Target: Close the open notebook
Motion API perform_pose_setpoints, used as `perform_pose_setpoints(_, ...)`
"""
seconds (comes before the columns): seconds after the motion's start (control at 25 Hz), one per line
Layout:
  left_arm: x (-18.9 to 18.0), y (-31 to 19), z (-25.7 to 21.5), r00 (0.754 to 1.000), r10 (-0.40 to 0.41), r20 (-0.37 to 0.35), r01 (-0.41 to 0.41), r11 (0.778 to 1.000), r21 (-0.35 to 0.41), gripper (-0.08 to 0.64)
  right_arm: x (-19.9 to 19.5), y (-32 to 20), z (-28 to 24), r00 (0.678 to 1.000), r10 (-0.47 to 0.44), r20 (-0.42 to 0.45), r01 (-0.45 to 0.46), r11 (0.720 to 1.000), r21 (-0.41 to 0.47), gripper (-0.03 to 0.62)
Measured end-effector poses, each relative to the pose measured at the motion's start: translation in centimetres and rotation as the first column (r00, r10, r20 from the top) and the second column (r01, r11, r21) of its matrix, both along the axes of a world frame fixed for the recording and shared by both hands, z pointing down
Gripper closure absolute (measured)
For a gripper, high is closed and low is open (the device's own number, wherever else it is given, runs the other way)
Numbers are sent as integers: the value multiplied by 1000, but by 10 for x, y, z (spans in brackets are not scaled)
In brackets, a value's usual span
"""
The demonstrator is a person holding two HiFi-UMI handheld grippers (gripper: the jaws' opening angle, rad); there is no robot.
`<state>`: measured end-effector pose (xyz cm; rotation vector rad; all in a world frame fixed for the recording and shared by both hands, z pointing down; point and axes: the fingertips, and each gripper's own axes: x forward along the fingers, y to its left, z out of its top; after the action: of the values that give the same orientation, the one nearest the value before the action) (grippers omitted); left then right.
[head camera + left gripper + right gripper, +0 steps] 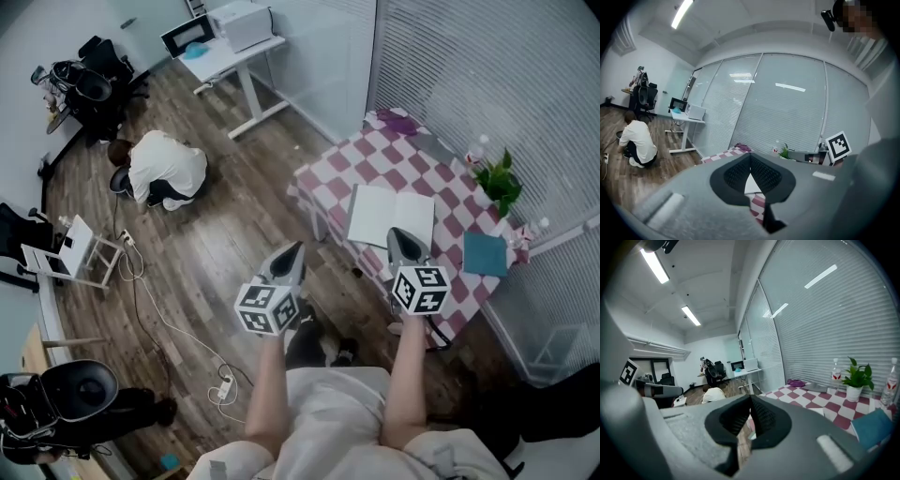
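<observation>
An open white notebook point(391, 216) lies flat on the pink-and-white checked table point(330, 175), near its front edge. My right gripper point(403, 237) is shut and empty, its tip over the notebook's near right corner. My left gripper point(291, 255) is shut and empty too, over the floor just left of the table. In the left gripper view the closed left gripper point(751, 156) points at the table and a strip of the notebook point(752, 185) shows under it. In the right gripper view the closed right gripper point(750, 399) faces the checked table point(820, 404).
On the table stand a potted plant point(498, 180), a water bottle point(476, 150), a teal book point(485, 253), a purple cloth point(399, 122) and a grey item point(429, 145). A person in a white shirt point(165, 169) crouches on the wooden floor. A white desk point(236, 54) stands far left; cables point(164, 319) trail on the floor.
</observation>
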<state>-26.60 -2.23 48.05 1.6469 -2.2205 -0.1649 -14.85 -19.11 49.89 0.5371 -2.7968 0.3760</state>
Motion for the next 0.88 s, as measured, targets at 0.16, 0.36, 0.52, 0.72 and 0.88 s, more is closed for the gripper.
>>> perform_pose_setpoints(0.16, -37, -30, 6, 997, 79, -18, -79, 997, -2, 552, -25, -18, 4, 999, 40, 11, -40, 999, -16, 591)
perform_pose_setpoints(0.36, -69, -79, 18, 979, 200, -41, -200, 980, 8, 552, -38, -34, 12, 992, 125, -15, -126, 992, -29, 591)
perform_pose_setpoints(0.52, -78, -105, 49, 956, 276, -101, -274, 961, 35, 552, -40, -40, 39, 978, 200, -60, -203, 978, -53, 591)
perform_pose_setpoints(0.72, -67, -127, 111, 920, 340, -195, -353, 935, -35, 552, -33, -60, 60, 962, 268, -52, -272, 954, -127, 591)
perform_pose_setpoints(0.88, -53, -149, 151, 887, 378, -265, -413, 907, -89, 551, -37, -81, 73, 962, 266, -59, -271, 954, -129, 591)
